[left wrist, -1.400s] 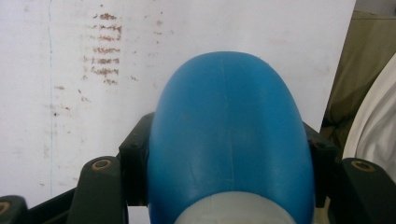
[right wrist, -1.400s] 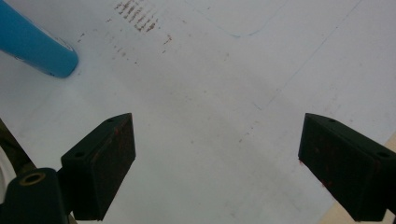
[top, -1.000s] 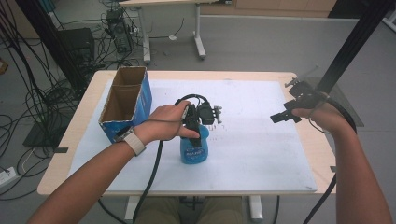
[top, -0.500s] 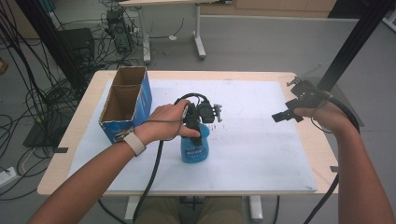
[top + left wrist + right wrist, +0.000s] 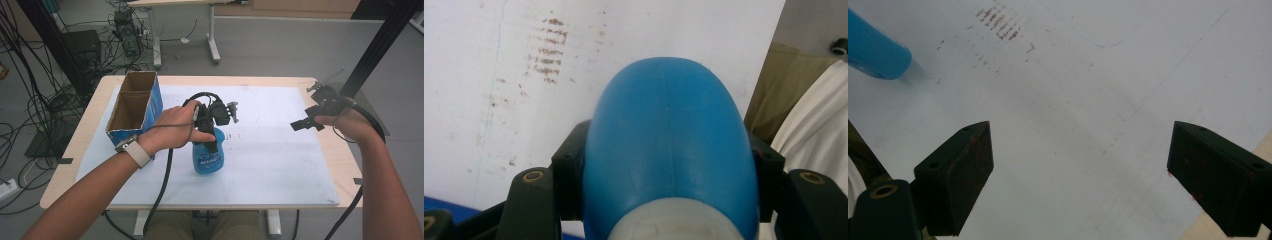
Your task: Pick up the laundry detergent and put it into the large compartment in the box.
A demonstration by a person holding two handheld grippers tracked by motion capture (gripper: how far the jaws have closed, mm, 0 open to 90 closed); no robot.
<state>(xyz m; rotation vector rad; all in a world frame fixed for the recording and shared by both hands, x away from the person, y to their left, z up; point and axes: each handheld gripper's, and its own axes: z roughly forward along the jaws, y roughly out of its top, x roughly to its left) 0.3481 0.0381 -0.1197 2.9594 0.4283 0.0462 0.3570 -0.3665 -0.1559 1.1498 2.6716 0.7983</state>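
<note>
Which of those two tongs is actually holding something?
The left tongs, clamped around the blue bottle near the table's middle. The right tongs hang wide open over the white mat, gripping nothing.

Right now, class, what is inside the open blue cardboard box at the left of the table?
The blue cardboard box shows two open compartments with brown inner walls; nothing is visible in the parts that show. Its walls hide the floor of each compartment, so small items could lie unseen.

The rounded plastic bottle [image 5: 208, 159] is bright blue with a darker blue label and a pale grey neck, and both the left hand-held gripper [image 5: 214, 134] and the right hand-held gripper [image 5: 304, 124] are black. The open cardboard box [image 5: 134, 107] at the counter's far-left corner is blue outside and plain brown inside. The counter [image 5: 90, 131] is pale wood under a white sheet [image 5: 280, 160] speckled with faint reddish-brown marks.
</note>
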